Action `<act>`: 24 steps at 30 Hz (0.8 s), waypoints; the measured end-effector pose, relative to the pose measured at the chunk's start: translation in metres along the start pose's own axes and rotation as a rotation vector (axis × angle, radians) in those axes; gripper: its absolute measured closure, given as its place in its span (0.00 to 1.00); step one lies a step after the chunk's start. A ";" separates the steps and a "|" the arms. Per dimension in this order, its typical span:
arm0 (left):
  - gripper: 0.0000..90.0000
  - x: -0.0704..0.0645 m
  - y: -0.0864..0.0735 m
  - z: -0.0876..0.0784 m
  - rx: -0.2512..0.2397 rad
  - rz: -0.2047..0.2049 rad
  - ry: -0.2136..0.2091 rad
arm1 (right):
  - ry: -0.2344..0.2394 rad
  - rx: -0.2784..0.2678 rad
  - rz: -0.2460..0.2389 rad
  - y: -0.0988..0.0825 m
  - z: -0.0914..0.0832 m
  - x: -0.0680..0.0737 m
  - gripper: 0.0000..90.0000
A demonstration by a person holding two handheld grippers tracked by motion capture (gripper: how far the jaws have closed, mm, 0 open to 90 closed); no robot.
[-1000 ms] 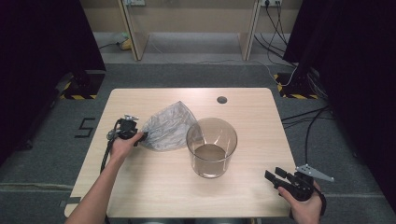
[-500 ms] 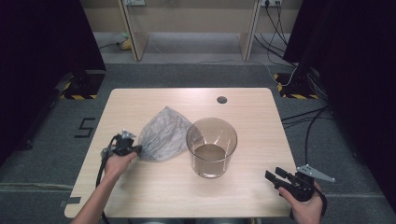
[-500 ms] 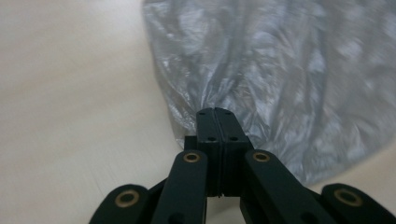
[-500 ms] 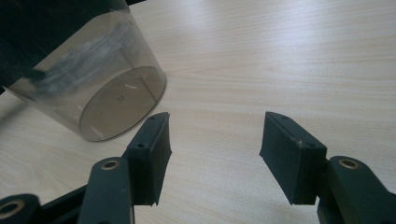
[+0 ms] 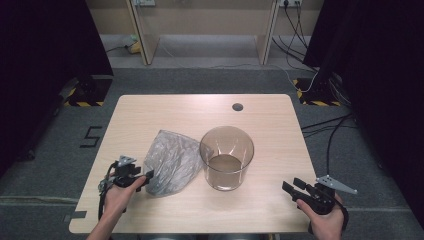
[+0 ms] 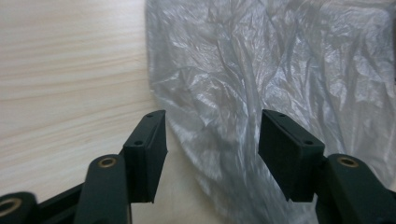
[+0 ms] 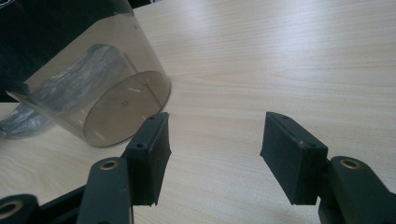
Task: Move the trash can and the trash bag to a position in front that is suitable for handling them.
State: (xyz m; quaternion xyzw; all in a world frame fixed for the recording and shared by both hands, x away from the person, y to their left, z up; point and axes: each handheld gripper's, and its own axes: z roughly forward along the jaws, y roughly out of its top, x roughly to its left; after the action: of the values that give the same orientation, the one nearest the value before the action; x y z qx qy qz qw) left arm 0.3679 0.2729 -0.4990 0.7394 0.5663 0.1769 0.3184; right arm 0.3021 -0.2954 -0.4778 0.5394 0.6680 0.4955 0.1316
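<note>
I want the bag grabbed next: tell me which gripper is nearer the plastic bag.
Left. The left gripper sits at the plastic bag's near-left edge, jaws just opened around its film. The right gripper rests apart at the table's near-right, beyond the clear bin.

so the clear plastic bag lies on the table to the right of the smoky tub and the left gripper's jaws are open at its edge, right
Not quite. The clear plastic bag lies to the left of the smoky tub, as the high view shows. The rest holds: the left gripper has just been opening its jaws, which stand apart at the bag's edge with film between them, not pressed.
</note>
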 end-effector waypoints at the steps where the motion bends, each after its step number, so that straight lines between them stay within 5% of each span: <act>1: 0.52 0.001 -0.001 0.005 0.019 0.007 -0.004 | 0.000 0.002 0.005 0.000 0.001 0.000 0.46; 5: 0.82 -0.001 -0.006 0.004 0.025 0.040 -0.010 | -0.002 0.006 0.001 -0.002 0.001 -0.002 0.46; 8: 0.87 -0.008 -0.018 -0.007 0.035 0.044 -0.034 | -0.004 0.011 0.008 -0.004 0.000 -0.004 0.46; 9: 0.86 -0.016 -0.034 -0.018 0.020 0.063 -0.035 | -0.007 0.011 0.010 -0.005 -0.001 -0.005 0.46; 13: 0.76 -0.026 -0.054 -0.039 -0.040 0.059 -0.050 | -0.008 0.002 0.004 -0.005 -0.005 -0.004 0.46; 16: 0.55 -0.025 -0.050 -0.052 -0.087 0.031 -0.020 | -0.010 -0.004 0.010 -0.005 -0.007 -0.004 0.46; 20: 0.34 -0.018 -0.042 -0.051 -0.121 0.011 -0.005 | -0.010 0.002 0.014 -0.006 -0.005 -0.006 0.45; 22: 0.25 -0.014 -0.039 -0.047 -0.114 -0.040 0.007 | -0.008 0.004 0.014 -0.006 -0.004 -0.007 0.45; 24: 0.23 -0.013 -0.037 -0.046 -0.112 -0.044 0.009 | -0.008 0.005 0.015 -0.006 -0.004 -0.007 0.45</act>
State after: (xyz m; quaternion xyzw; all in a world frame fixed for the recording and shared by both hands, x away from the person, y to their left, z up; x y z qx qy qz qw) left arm 0.3089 0.2791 -0.4889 0.7068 0.5731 0.2048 0.3606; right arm 0.2983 -0.3026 -0.4835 0.5465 0.6647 0.4926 0.1293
